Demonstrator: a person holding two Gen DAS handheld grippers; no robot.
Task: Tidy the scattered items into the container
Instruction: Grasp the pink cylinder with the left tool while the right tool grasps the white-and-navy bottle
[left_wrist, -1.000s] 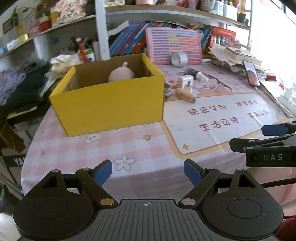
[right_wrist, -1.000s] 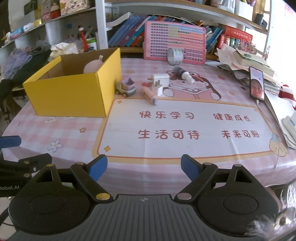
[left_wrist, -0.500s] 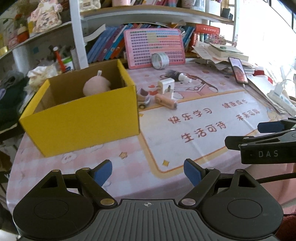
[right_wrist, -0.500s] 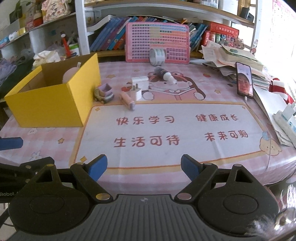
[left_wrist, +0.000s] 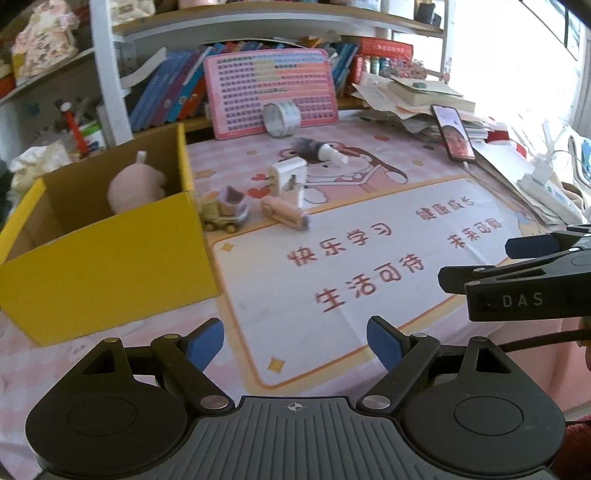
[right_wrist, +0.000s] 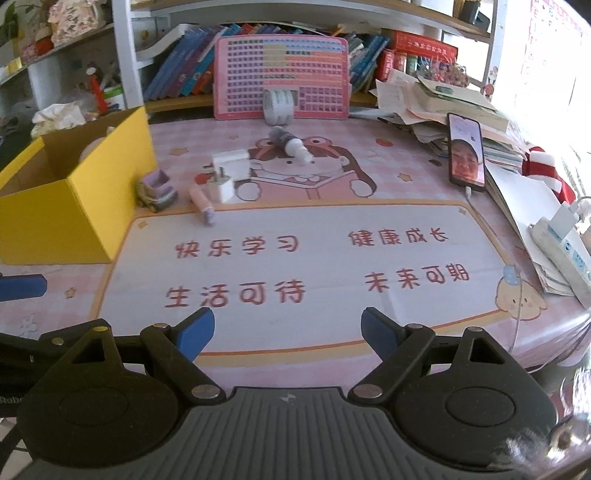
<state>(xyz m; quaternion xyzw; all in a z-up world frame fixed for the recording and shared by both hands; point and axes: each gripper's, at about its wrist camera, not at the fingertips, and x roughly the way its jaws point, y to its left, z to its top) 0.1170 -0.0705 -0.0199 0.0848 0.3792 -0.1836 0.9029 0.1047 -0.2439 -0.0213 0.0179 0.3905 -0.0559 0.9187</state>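
A yellow cardboard box (left_wrist: 110, 266) (right_wrist: 88, 206) stands at the left with a pink round plush (left_wrist: 135, 186) inside. Right of it lie a small toy truck (left_wrist: 225, 212) (right_wrist: 157, 192), a pink tube (left_wrist: 284, 214) (right_wrist: 202, 205), a white plug adapter (left_wrist: 290, 179) (right_wrist: 227, 173), a small bottle (left_wrist: 321, 151) (right_wrist: 291, 142) and a tape roll (left_wrist: 282, 118) (right_wrist: 279, 107). My left gripper (left_wrist: 295, 345) is open and empty near the table's front edge. My right gripper (right_wrist: 288, 332) is open and empty, right of the left one; it also shows in the left wrist view (left_wrist: 517, 266).
A pink board (right_wrist: 282, 77) leans on a bookshelf at the back. A phone (right_wrist: 466, 155), stacked papers (right_wrist: 443, 103) and a power strip (right_wrist: 561, 247) line the right side. A pink printed mat (right_wrist: 295, 258) covers the table.
Both grippers have swung to the right, so the box now sits further left in both views. Both stay open and empty. No item has moved.
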